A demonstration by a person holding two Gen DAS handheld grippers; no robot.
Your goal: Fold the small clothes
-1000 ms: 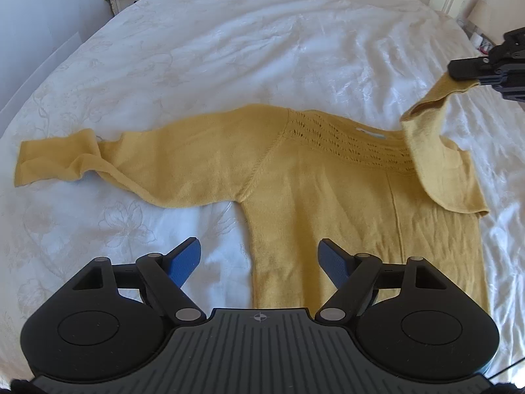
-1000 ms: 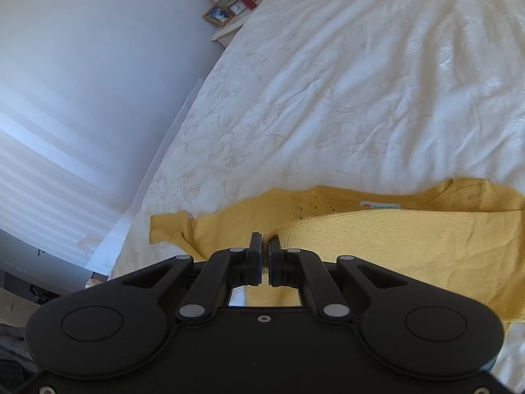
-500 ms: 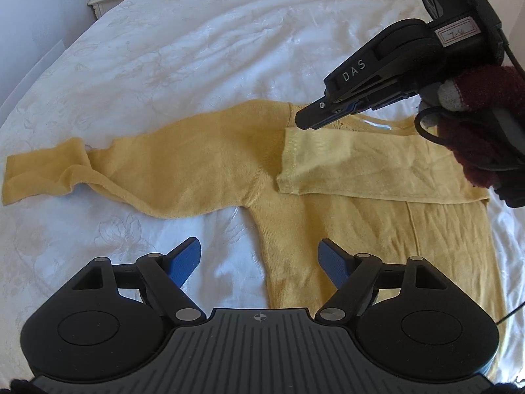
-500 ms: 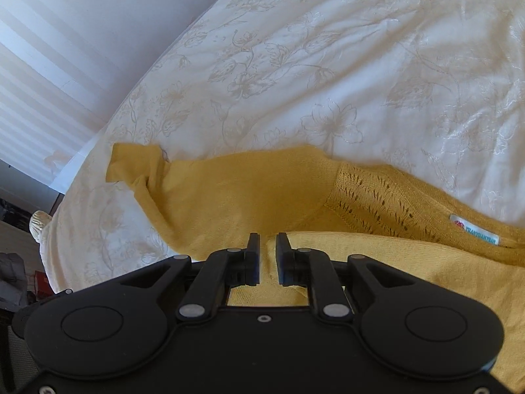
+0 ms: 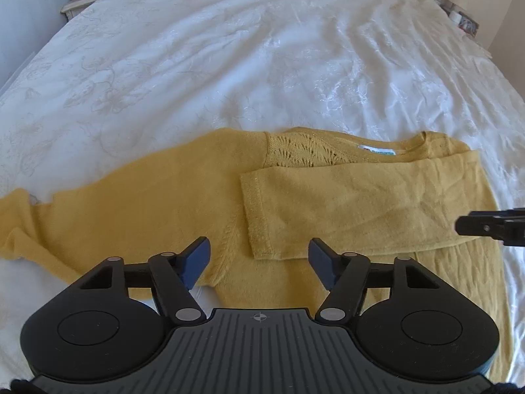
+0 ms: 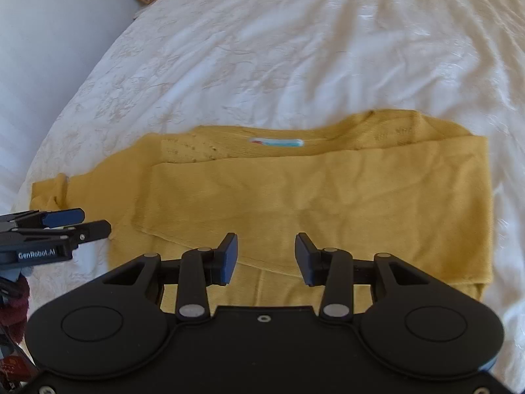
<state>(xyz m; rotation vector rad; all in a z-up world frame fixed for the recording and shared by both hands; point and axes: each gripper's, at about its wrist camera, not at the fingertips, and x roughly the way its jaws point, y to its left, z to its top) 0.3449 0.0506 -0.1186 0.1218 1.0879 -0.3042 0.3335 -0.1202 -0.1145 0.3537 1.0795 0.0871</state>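
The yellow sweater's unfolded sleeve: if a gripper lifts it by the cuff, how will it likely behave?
The sleeve is soft knit lying limp and bunched at the cuff, so it would probably droop. It looks light. It may drag the sweater slightly across the smooth bedspread.

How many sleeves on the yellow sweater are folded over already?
1. The right-hand sleeve lies folded across the sweater's chest. The other sleeve stretches out flat to the left on the bed.
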